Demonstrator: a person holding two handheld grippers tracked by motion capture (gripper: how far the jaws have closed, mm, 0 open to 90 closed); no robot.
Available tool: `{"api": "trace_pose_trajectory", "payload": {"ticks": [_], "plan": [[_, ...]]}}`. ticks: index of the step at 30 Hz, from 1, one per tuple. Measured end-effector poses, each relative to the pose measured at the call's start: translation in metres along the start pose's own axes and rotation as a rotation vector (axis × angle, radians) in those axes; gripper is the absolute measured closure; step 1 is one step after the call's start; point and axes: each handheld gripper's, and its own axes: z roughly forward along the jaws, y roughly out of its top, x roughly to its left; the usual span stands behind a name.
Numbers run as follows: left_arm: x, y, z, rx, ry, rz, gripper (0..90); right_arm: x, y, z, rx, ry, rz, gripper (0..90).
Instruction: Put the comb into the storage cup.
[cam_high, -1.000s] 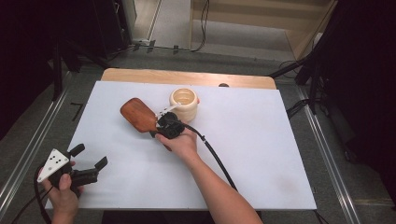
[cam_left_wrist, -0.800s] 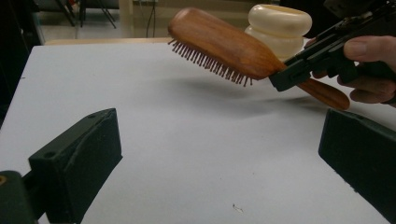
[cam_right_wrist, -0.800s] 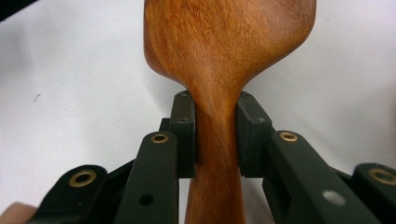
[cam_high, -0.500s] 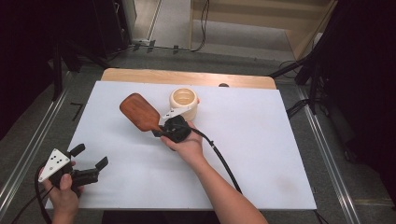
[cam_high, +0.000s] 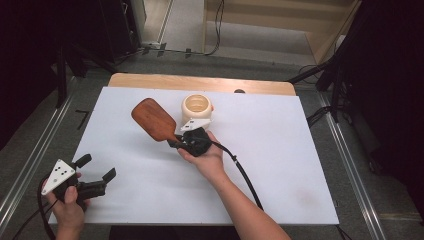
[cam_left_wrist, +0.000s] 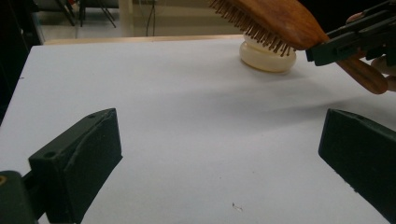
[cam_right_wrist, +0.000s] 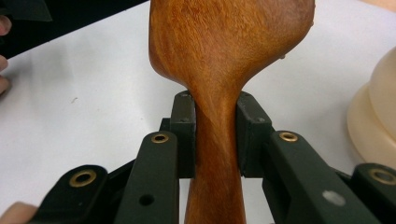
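Note:
A wooden hairbrush (cam_high: 153, 119) hangs above the white table (cam_high: 280, 150), its bristles facing down (cam_left_wrist: 254, 23). My right gripper (cam_high: 179, 142) is shut on its handle (cam_right_wrist: 215, 140), and both pads press the narrow neck. Just behind the brush stands a cream round holder (cam_high: 196, 107) with an open top. My left gripper (cam_high: 95, 167) rests at the near left corner, held in a hand, its jaws open with nothing between them (cam_left_wrist: 219, 154).
A wooden strip (cam_high: 200, 82) edges the far side of the table. A black cable (cam_high: 245, 175) trails from the right gripper along the forearm. Metal rails (cam_high: 30, 165) run along both sides of the table, with dark floor beyond.
The right gripper has lifted the hairbrush and carried it slightly toward the near right, away from the cream holder. The left gripper has stayed where it was.

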Motion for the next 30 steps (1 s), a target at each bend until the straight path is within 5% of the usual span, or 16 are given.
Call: {"api": "trace_pose_trajectory", "payload": {"ticks": [30], "plan": [[-0.002,0.000,0.000,0.009,0.008,0.013,0.0,-0.001,-0.027,-0.056,-0.125,-0.019,-0.027,71.0]]}}
